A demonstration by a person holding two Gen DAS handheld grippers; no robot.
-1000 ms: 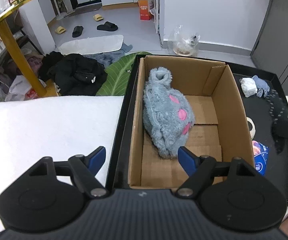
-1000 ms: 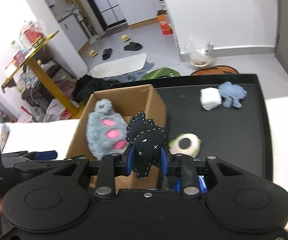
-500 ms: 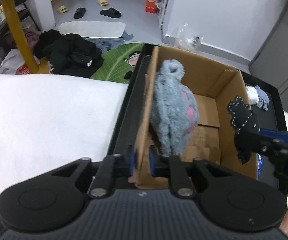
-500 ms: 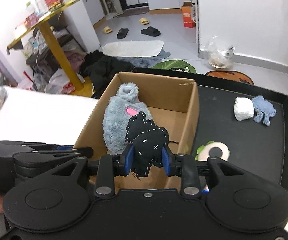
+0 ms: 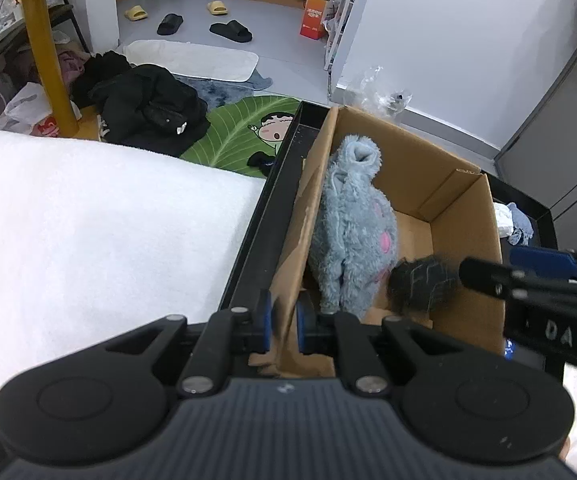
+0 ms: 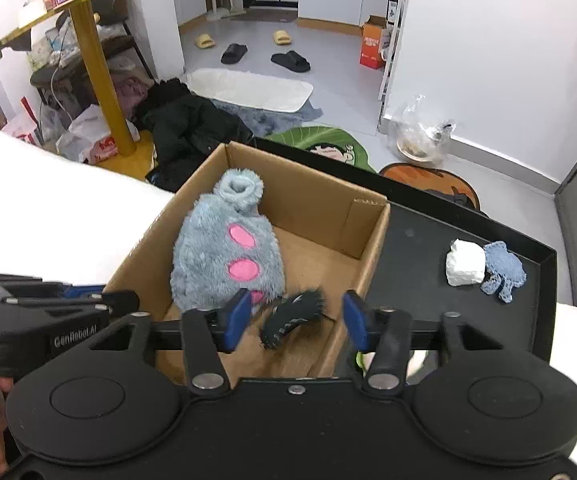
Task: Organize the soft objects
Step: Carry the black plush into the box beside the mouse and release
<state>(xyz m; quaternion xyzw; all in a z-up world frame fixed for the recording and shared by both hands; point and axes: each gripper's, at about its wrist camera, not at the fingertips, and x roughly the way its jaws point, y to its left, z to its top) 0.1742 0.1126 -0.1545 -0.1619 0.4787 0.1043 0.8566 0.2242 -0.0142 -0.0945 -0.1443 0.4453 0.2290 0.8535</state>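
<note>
A cardboard box (image 5: 464, 216) (image 6: 312, 196) stands on a black tray (image 6: 420, 248). Inside it a fluffy grey-blue plush with pink spots (image 5: 352, 240) (image 6: 224, 252) leans on the left wall. My left gripper (image 5: 282, 318) is shut on the box's near left wall. My right gripper (image 6: 294, 318) hovers over the box with its jaws opening. A black felt toy with white stitches (image 6: 292, 316) (image 5: 420, 280) is blurred and loose between them, touching neither pad, dropping into the box.
A white cube (image 6: 464, 266) and a small blue knitted piece (image 6: 502, 270) lie at the tray's far right. White bedding (image 5: 88, 216) lies left of the tray. Beyond are a dark clothes pile (image 5: 144, 104), a green leaf mat, slippers and a yellow table leg.
My left gripper closed onto the box wall. My right gripper carried the black toy over the box, then spread its jaws, and the toy left the pads and fell.
</note>
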